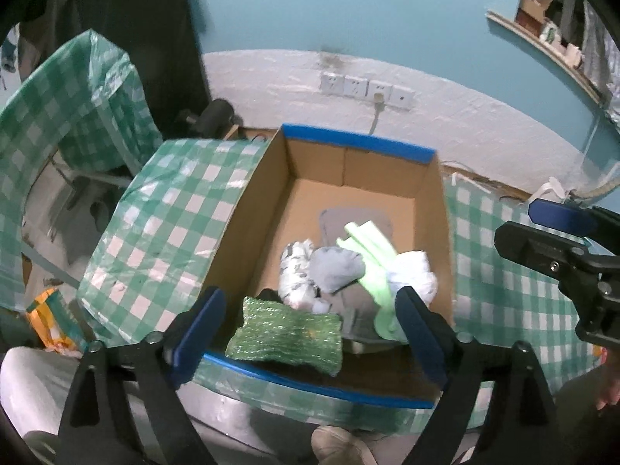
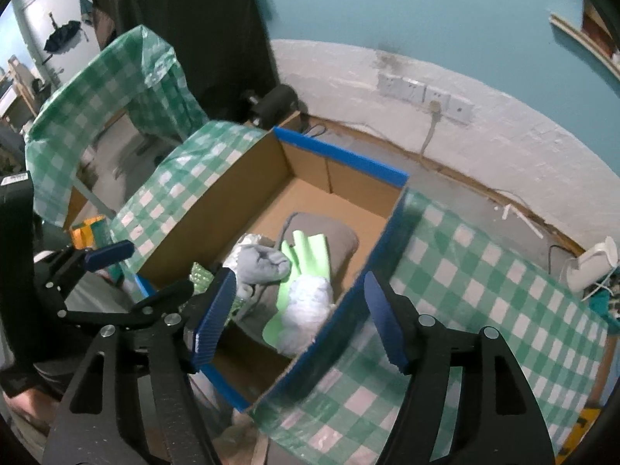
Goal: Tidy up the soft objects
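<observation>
Above a brown cardboard box [image 1: 271,201] with blue tape on its rim, both grippers hung in the air and pointed steeply down. The left gripper [image 1: 310,337] had its two blue pads spread very wide, with nothing pinched between them. In its view, a sparkly green sponge [image 1: 286,335] lay at about 6 o'clock in the box, just past the near wall and not touched by either pad. The right gripper [image 2: 300,319] was open too, though a bit less wide, and it held nothing. Its left pad sat over the inside of the box and its right pad sat over the checkered cloth [image 2: 465,271] outside, so the box wall showed between them. The soft things lay piled at the near end of the box. A grey sock [image 1: 337,271] sat in the middle of the pile, touching a light green glove [image 1: 372,259] at its 3 o'clock side. A white and grey rolled cloth [image 1: 296,271] lay at the sock's 9 o'clock side. A white crumpled cloth [image 1: 414,275] lay against the right wall. A flat grey pad [image 1: 356,221] rested under them, toward 12 o'clock. The far end of the box floor was bare.
</observation>
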A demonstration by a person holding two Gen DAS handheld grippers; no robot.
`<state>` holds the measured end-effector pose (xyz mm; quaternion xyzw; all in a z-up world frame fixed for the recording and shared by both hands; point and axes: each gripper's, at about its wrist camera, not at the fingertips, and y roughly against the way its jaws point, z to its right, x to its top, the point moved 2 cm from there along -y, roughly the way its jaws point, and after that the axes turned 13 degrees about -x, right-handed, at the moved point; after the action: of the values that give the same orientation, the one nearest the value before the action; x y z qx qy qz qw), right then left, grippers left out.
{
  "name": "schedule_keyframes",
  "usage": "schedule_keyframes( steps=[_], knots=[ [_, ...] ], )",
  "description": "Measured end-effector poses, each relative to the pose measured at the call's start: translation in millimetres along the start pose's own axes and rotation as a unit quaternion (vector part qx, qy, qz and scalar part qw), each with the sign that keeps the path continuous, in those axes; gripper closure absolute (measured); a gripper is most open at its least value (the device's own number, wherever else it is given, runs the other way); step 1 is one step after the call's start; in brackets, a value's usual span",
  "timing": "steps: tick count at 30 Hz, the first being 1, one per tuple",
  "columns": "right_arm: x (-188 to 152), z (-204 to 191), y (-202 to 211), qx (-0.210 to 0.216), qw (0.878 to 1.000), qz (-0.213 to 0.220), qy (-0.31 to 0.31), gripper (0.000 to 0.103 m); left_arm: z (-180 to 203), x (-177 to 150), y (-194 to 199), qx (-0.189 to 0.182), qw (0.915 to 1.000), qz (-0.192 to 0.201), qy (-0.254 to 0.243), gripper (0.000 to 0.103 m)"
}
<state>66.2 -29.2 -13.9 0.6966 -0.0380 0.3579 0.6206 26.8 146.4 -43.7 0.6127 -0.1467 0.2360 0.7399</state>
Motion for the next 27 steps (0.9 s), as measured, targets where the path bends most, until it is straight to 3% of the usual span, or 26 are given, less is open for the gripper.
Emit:
schedule_keyframes(
  steps=[10,16,27],
  knots=[
    [-16.4,24.0,36.9,-0.019,0.999,0.034,-0.032,0.033,28.7,0.0,24.1,-0.017,0.9988,0.025,-0.04,0.01],
    [-26.1,38.8,48.7,-0.028,0.997,0.045,-0.051,0.033,50.2,3.0,36.3,-0.029,0.9967,0.04,-0.063,0.002],
    [-35.7,57.6,55.4,-0.038,0.996,0.053,-0.064,0.033,74.4,4.7,40.2,-0.022,0.9936,0.051,-0.098,0.002]
  ],
)
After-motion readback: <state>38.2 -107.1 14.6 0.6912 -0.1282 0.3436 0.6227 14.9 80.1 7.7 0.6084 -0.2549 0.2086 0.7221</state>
